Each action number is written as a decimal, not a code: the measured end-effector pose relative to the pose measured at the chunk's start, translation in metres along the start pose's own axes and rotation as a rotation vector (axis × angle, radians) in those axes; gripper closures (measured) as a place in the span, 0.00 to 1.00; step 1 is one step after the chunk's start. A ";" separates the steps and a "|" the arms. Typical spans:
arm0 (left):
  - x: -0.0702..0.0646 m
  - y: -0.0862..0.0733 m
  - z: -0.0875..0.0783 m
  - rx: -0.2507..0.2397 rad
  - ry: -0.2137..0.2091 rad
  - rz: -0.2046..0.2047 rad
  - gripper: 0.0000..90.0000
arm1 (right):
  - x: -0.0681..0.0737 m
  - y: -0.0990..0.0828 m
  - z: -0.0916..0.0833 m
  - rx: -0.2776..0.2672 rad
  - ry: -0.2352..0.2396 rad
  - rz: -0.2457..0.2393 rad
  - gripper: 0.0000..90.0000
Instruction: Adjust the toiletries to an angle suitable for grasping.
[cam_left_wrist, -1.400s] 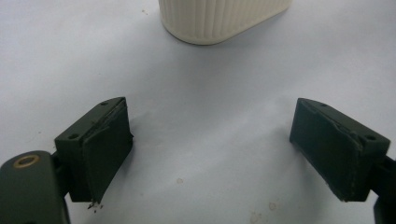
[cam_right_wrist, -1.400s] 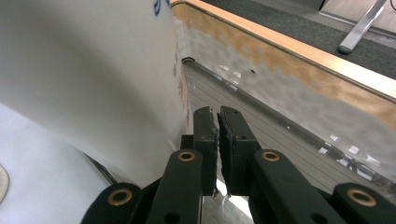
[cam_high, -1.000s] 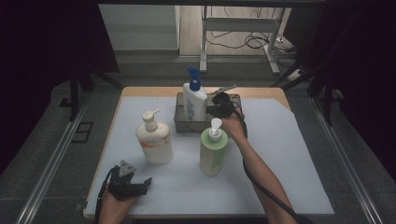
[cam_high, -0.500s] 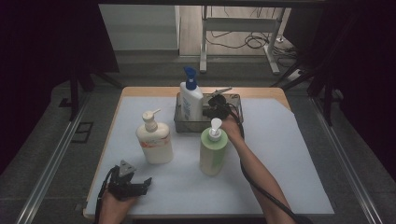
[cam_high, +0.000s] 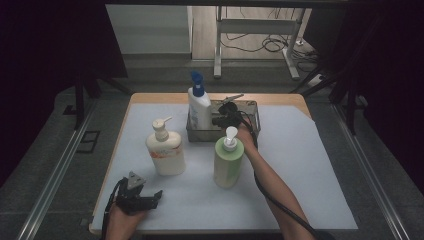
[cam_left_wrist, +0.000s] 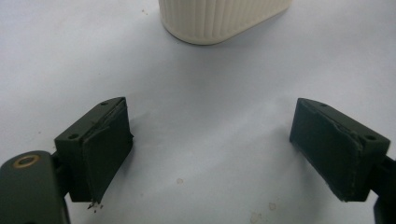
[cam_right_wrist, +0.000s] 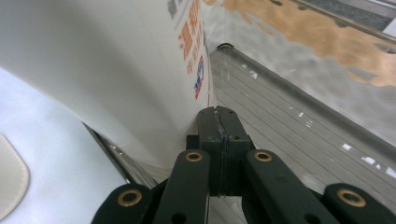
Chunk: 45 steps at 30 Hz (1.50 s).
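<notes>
1. Nothing much has shifted since the earlier frame: the right gripper (cam_high: 220, 121) stays inside the metal tray (cam_high: 252, 106).
2. Nearest, well in front of the tray, the left gripper (cam_high: 156, 196) rests with jaws spread, empty.
3. Right jaws are pressed together, touching the white blue-capped bottle (cam_high: 199, 107) at the tray's left end.

In the left gripper view the cream ribbed bottle (cam_left_wrist: 224, 18) is cut off by the top edge, leaving just its base on show. In the right gripper view the white bottle (cam_right_wrist: 107, 70) runs off the top and left, its orange print partly cut and too blurred to read. In the high view the green pump bottle (cam_high: 228, 162) hides part of the right hand (cam_high: 246, 137) behind it.
</notes>
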<state>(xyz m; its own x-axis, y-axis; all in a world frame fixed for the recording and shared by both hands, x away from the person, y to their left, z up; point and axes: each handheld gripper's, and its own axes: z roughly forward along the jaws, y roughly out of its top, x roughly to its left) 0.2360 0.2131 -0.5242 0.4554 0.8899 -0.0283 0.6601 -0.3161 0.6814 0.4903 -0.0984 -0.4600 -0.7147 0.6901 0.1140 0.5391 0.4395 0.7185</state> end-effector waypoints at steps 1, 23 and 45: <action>0.000 0.000 0.000 0.000 0.000 0.000 0.14 | 0.002 0.001 0.001 -0.001 0.007 -0.006 1.00; 0.000 0.000 0.000 0.001 0.000 0.000 0.14 | 0.004 0.002 0.004 0.013 0.018 -0.016 1.00; 0.000 0.000 0.000 0.001 -0.001 0.000 0.14 | 0.019 0.006 0.011 0.020 0.078 -0.054 1.00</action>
<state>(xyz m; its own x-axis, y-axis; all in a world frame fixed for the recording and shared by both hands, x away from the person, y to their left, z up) 0.2362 0.2132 -0.5241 0.4556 0.8897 -0.0289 0.6609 -0.3164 0.6805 0.4850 -0.0761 -0.4609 -0.7747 0.6190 0.1290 0.5074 0.4869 0.7110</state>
